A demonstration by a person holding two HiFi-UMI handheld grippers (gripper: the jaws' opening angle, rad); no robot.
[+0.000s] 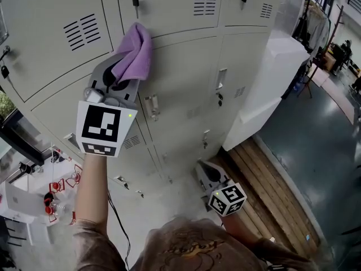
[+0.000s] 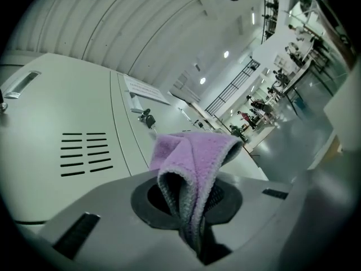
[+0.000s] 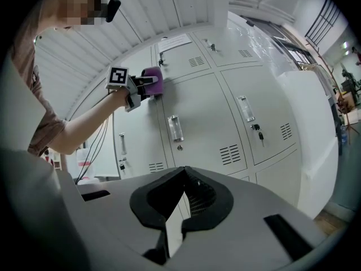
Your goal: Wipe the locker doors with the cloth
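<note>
left gripper (image 2: 194, 210) pinches a purple cloth (image 1: 136, 52) flat on the grey locker doors (image 1: 186, 78). right gripper (image 3: 181, 199), jaws together and empty, hangs well below the cloth. paper label (image 3: 175, 42) above the cloth, print unreadable.

Light is soft, even, indoor, with no hard shadows on the locker doors (image 1: 186, 83). Ceiling lamps (image 2: 225, 54) above and right of the lockers clip to small white spots in both gripper views. The floor (image 1: 316, 129) right of the lockers has a dull sheen. The cloth (image 2: 194, 157), up against the lockers, is sharp with visible pile, and the inside of its fold goes dark. Both gripper views have heavy fisheye: locker edges bow and the corners are black. Head view is milder, though the locker lines lean. No motion blur.
</note>
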